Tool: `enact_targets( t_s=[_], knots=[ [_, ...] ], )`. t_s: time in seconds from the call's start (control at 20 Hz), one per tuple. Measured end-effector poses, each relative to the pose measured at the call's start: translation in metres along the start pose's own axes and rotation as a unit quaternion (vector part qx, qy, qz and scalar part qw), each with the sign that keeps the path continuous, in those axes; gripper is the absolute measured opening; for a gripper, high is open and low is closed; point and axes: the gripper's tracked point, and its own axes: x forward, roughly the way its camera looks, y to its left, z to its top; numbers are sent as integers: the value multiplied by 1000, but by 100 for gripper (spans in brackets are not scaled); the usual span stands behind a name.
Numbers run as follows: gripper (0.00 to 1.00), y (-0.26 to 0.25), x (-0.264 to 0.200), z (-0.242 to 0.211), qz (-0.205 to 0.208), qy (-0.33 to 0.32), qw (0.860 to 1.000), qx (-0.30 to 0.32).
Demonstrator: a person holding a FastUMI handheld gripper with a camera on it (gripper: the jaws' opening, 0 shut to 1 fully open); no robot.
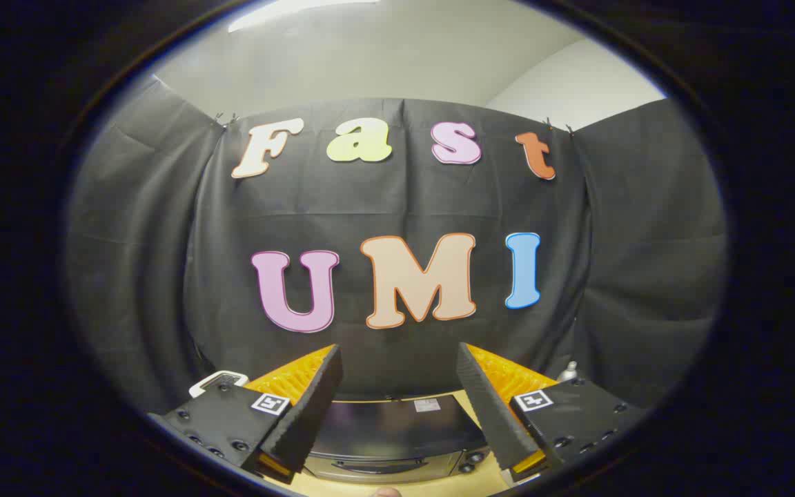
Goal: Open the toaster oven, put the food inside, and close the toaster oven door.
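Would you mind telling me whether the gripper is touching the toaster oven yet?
Apart. In the gripper view the gripper hangs open above the toaster oven, which lies well beyond and below its jaws.

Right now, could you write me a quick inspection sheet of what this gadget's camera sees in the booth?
Surface: light wooden table, mostly hidden.
Job's things: toaster oven seen from above between and below the fingers, door shut as far as can be told; food not seen.
Clutter: white object beyond the left finger; small pale bottle-like thing beyond the right finger; both too small to identify.
Grippers: gripper open, fingers spread wide, holding nothing, above the oven.
Cables: nothing seen.
Surroundings: black cloth wall, white ceiling above.
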Motion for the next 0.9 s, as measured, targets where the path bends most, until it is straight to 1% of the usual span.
enact_targets(
  t_s=[0.15, 0.25, 0.4, 0.6, 0.75, 0.9],
  knots=[
    [100, 10, 2, -18, 9, 8, 1000, 4],
    [100, 18, 4, -37, 19, 21, 1000, 5],
    [100, 22, 9, -70, 18, 45, 999, -8],
    [100, 21, 17, -122, 8, 76, 997, -12],
    [100, 13, 24, -174, -2, 116, 993, -17],
    [100, 13, 27, -215, -1, 155, 988, -21]
  ],
)
